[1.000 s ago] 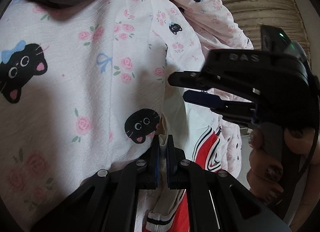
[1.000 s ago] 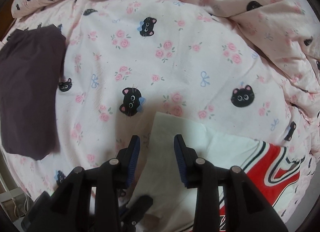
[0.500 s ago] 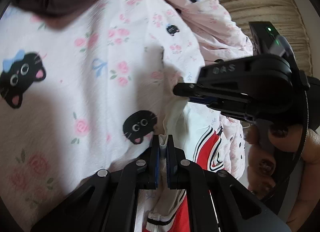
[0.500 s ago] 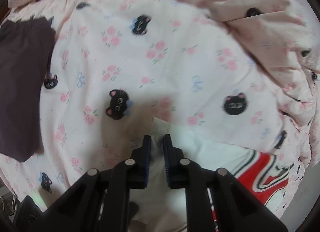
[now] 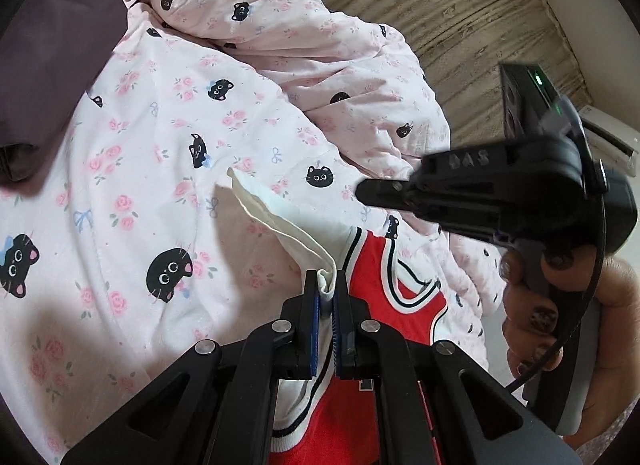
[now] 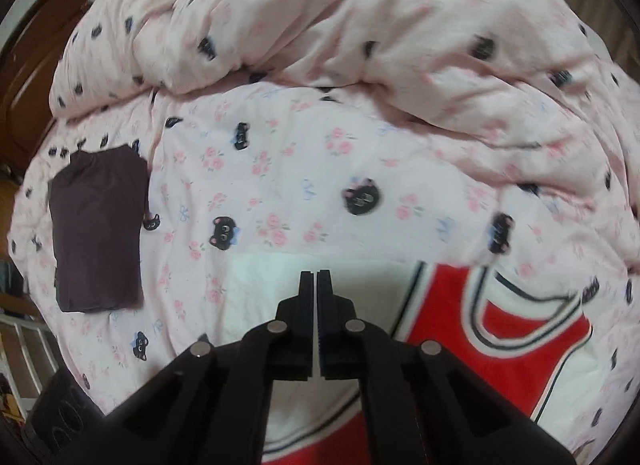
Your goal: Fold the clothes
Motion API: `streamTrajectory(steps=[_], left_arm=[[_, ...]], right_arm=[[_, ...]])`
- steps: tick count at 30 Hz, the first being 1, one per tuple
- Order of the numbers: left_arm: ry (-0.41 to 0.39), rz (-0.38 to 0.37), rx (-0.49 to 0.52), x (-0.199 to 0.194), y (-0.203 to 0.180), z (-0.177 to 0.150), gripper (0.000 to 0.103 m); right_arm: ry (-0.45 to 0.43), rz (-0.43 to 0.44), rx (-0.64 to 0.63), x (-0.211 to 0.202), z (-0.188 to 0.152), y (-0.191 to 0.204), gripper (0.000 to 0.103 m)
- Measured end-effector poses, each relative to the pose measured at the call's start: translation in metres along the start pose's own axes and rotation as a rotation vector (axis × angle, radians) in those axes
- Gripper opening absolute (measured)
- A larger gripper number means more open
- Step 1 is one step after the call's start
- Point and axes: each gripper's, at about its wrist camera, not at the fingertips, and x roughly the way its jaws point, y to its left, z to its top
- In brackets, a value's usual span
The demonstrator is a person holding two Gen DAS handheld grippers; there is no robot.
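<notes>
A red and white jersey point(image 5: 396, 297) lies on the pink cat-print bedding point(image 5: 168, 153). My left gripper point(image 5: 327, 285) is shut on a fold of its white hem point(image 5: 280, 217) and holds that edge lifted above the bed. My right gripper point(image 5: 362, 191) shows in the left wrist view, above and right of the lifted hem. In the right wrist view my right gripper point(image 6: 316, 279) is shut above the jersey's white part point(image 6: 256, 285), the red part point(image 6: 516, 329) to its right. Whether it pinches cloth is hidden.
A folded dark purple garment point(image 6: 96, 225) lies on the bed at the left, also in the left wrist view point(image 5: 52, 53). A bunched duvet point(image 6: 360, 33) fills the far side. A wooden headboard point(image 6: 24, 65) stands at far left.
My right gripper went from open to shut over the white hem. Both grippers rose and pulled back, lifting the jersey's edge so more red cloth and more of the bed show.
</notes>
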Motion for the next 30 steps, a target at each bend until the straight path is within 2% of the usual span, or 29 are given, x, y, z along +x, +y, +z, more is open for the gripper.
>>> streamTrajectory(steps=[4,5,6,7,8,9,17,21,25,26,29,30], left_arm=[[0.009,0.004,-0.053,0.003,0.012,0.001,0.004],[0.008,0.004,-0.058,0.003,0.013,0.001,0.004],[0.007,0.004,-0.058,0.003,0.013,0.000,0.004],[0.006,0.003,-0.059,0.002,0.012,-0.001,0.004],[0.004,0.003,-0.059,0.001,0.012,-0.002,0.004],[0.004,0.002,-0.057,0.000,0.012,-0.003,0.004],[0.012,-0.020,-0.081,0.002,0.015,-0.004,0.004],[0.012,-0.027,-0.088,0.001,0.015,-0.005,0.004],[0.012,-0.031,-0.093,0.001,0.014,-0.005,0.004],[0.013,-0.030,-0.095,0.001,0.014,-0.006,0.004],[0.017,-0.027,-0.099,0.002,0.015,-0.007,0.004],[0.018,-0.026,-0.098,0.002,0.015,-0.007,0.004]], right_arm=[[0.031,0.049,-0.001,0.012,0.002,0.003,0.006],[0.042,0.061,-0.002,0.015,0.003,0.006,0.013],[0.055,0.067,-0.009,0.018,0.004,0.010,0.027],[0.075,0.047,-0.039,0.023,0.005,0.019,0.035],[0.094,0.027,-0.068,0.027,0.007,0.028,0.051],[0.113,0.007,-0.098,0.031,0.008,0.038,0.057],[0.285,-0.162,-0.331,0.072,0.016,0.105,0.055],[0.383,-0.223,-0.400,0.097,0.010,0.116,0.048],[0.426,-0.239,-0.429,0.111,0.002,0.119,0.044],[0.427,-0.248,-0.432,0.113,0.001,0.119,0.040],[0.413,-0.289,-0.434,0.117,0.000,0.117,0.016],[0.400,-0.286,-0.424,0.116,0.001,0.114,0.014]])
